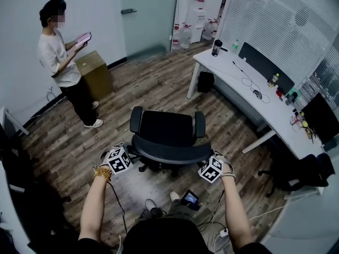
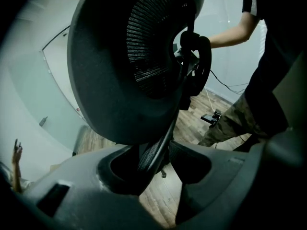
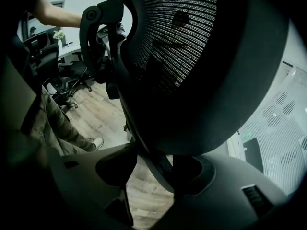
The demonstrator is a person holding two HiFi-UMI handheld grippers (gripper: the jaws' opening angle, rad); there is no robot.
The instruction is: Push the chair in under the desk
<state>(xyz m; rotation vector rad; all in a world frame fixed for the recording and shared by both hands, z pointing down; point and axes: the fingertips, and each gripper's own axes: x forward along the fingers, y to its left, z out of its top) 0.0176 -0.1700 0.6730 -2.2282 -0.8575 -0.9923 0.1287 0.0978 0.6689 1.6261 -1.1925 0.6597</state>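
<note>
A black mesh office chair (image 1: 167, 128) stands in the middle of the wood floor, its seat facing away from me, well apart from the white desk (image 1: 249, 97) at the right. My left gripper (image 1: 130, 153) sits at the left end of the backrest (image 1: 172, 153) top and my right gripper (image 1: 211, 162) at the right end. In the left gripper view the backrest (image 2: 120, 71) rim runs between the jaws of the left gripper (image 2: 160, 159), which clamp it. In the right gripper view the right gripper (image 3: 153, 169) holds the backrest (image 3: 201, 71) rim the same way.
A person (image 1: 61, 57) stands at the back left beside a cardboard box (image 1: 95, 73). A second black chair (image 1: 296, 173) sits by the desk's near end. Water bottles (image 1: 185, 36) stand at the back wall. A small device (image 1: 189, 198) and cables lie by my feet.
</note>
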